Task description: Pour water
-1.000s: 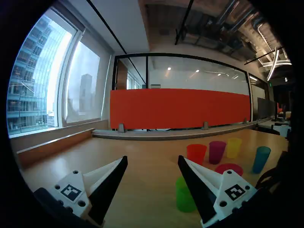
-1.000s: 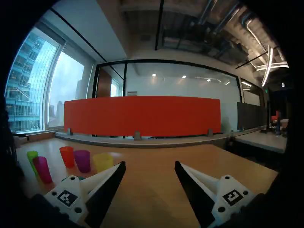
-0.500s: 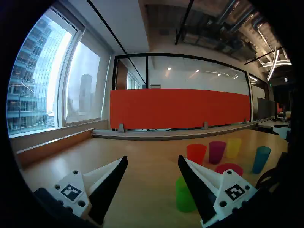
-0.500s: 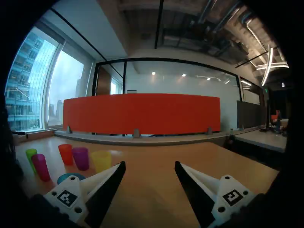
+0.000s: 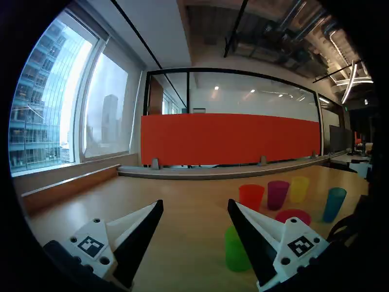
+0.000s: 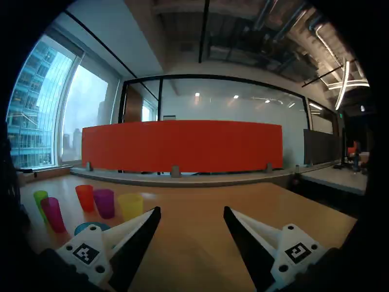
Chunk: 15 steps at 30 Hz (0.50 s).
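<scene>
Several coloured plastic cups stand on a wooden table (image 5: pixel 185 214). In the left gripper view a green cup (image 5: pixel 236 250) sits close, partly behind my right finger; farther off are a red cup (image 5: pixel 251 196), a purple cup (image 5: pixel 277 193), a yellow cup (image 5: pixel 298 189), a teal cup (image 5: pixel 334 204) and a pink cup rim (image 5: pixel 292 215). My left gripper (image 5: pixel 194 211) is open and holds nothing. In the right gripper view the green cup (image 6: pixel 40 198), pink cup (image 6: pixel 53 214), red cup (image 6: pixel 85 197), purple cup (image 6: pixel 104 203), yellow cup (image 6: pixel 130 206) and teal cup rim (image 6: pixel 90 227) stand at the left. My right gripper (image 6: pixel 191 216) is open, empty.
An orange divider panel (image 5: pixel 228 138) runs along the table's far edge. Tall windows (image 5: pixel 53 112) line the left wall. Another desk (image 6: pixel 335 177) stands to the right. The tabletop (image 6: pixel 204 228) stretches ahead of both grippers.
The right gripper view has shifted slightly, the cups sitting a little higher than a second ago. The left gripper view is unchanged.
</scene>
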Available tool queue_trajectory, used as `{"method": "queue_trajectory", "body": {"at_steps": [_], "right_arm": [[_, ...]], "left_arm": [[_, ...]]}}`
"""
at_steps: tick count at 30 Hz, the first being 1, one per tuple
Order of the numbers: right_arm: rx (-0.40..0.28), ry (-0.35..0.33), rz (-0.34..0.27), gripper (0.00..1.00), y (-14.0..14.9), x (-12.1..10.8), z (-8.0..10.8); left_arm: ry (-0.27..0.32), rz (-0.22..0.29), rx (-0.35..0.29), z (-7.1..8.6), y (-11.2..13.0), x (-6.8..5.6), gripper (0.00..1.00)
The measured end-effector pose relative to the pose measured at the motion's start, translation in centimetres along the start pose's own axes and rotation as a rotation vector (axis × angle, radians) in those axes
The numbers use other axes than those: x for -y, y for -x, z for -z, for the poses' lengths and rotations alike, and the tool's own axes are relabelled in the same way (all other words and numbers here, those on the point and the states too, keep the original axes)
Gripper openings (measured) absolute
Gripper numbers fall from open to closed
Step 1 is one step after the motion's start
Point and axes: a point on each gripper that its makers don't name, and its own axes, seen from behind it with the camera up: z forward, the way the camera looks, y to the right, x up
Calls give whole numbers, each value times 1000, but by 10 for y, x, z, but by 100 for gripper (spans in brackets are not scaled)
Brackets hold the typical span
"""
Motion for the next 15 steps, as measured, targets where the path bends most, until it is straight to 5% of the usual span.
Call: {"method": "queue_trajectory", "body": {"at_steps": [15], "right_arm": [[1,0,-1,100,1,-1,-1]], "left_arm": [[0,0,0,0,0,0,99]]}}
